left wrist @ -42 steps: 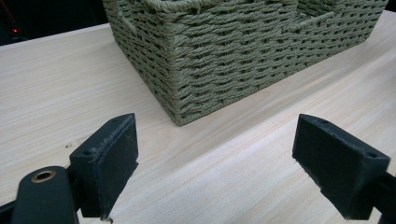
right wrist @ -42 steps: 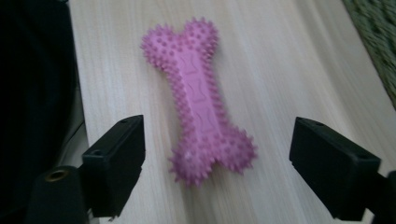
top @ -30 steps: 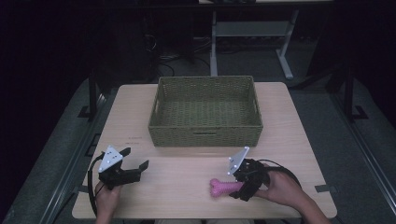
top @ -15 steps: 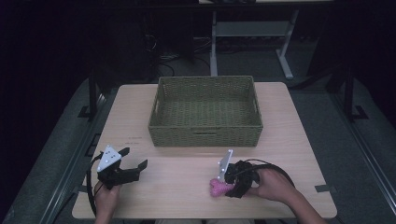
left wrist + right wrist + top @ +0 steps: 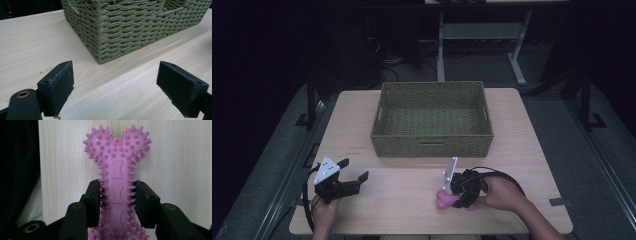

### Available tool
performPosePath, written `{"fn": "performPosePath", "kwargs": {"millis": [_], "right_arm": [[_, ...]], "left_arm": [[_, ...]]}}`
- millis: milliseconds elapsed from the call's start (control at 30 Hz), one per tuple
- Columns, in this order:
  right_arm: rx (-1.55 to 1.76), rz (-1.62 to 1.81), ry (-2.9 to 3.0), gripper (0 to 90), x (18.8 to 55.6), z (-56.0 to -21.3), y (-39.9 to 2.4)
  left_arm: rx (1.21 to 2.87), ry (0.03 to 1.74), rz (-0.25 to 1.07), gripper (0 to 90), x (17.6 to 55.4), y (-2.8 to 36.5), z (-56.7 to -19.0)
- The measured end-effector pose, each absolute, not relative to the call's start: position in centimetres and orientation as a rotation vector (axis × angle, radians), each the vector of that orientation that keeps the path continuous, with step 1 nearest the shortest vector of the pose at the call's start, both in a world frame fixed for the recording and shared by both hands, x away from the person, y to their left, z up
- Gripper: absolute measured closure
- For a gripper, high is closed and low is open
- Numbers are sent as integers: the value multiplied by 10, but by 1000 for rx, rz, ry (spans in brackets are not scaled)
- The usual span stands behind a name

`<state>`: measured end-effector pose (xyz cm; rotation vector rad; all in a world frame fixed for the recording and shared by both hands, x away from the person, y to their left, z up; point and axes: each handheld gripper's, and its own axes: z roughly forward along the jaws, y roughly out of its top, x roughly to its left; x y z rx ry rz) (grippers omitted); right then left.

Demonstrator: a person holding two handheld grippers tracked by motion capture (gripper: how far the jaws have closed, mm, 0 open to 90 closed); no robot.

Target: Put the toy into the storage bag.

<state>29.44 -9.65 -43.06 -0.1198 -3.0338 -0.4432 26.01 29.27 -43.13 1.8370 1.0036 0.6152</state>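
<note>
Where the table (image 5: 522,130) meets its near left corner, item one: the left gripper (image 5: 353,173), held in the person's left hand (image 5: 324,214) and resting low over the wood. Its jaws stand wide apart, released, with bare tabletop between them in the left gripper view. A grey three-cornered plate sits on top of it, and a black cable loops beside the hand.

Item two, centre rear: a basket (image 5: 432,145) of woven olive-green cord, rectangular, open-topped, with a slot handle in its near wall. It stands squarely on the table, well apart from both grippers. The left gripper view looks at its near corner (image 5: 105,37) from low down.

Item three, near edge, right of centre: a pink rubber bone (image 5: 443,199), studded all over with small spikes and stamped with little bone shapes along its shaft (image 5: 117,182). It lies at the table surface just below the basket's right half, near the front edge.

Item four: the right gripper (image 5: 455,196), held in the person's right hand (image 5: 502,192), pointing leftward across the table. Its jaws are clenched on the bone's shaft, one pad against each side, with the knobbed end sticking out beyond them. A black cable arcs over the hand.

Item five: dark floor around the table, with metal frame legs (image 5: 514,65) behind.
</note>
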Motion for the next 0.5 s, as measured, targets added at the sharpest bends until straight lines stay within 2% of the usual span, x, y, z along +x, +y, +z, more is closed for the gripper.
{"fn": "performPosePath", "kwargs": {"millis": [500], "right_arm": [[-170, -606, -2985, 587, 330, -380, -99]], "left_arm": [[1822, 1015, 624, 139, 257, 298, -431]]}}
